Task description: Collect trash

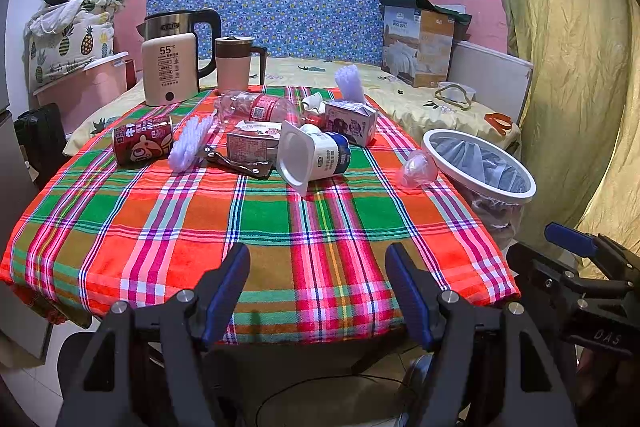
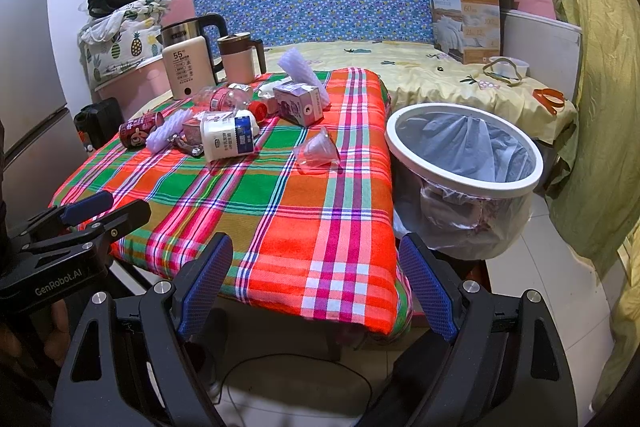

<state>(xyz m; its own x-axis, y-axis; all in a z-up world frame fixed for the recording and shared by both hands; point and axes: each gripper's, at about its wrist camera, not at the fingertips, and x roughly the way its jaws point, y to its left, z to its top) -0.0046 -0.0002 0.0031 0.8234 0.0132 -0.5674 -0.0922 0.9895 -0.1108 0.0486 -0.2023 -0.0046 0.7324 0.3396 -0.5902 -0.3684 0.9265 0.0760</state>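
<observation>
Far left on the plaid red, green and orange tablecloth (image 1: 200, 227): red drink can (image 1: 143, 140) on its side; just beside it, white foam netting sleeve (image 1: 188, 143); behind these, cream kettle base marked 55 (image 1: 170, 70) and pink lidded mug (image 1: 235, 63), both upright; toward the middle, crushed clear plastic bottle with red label (image 1: 256, 107), flattened carton (image 1: 252, 143), white yogurt tub with blue label (image 1: 314, 155) tipped over; then purple-and-white milk carton (image 1: 352, 121); near the right edge, crumpled clear plastic cup (image 1: 418, 169). Off the table's right side, just beside it: white-rimmed round bin lined with a clear bag (image 2: 464, 163). Left gripper (image 1: 318, 289) spread wide, holding nothing, at the near edge; right gripper (image 2: 316, 287) likewise wide and empty.
</observation>
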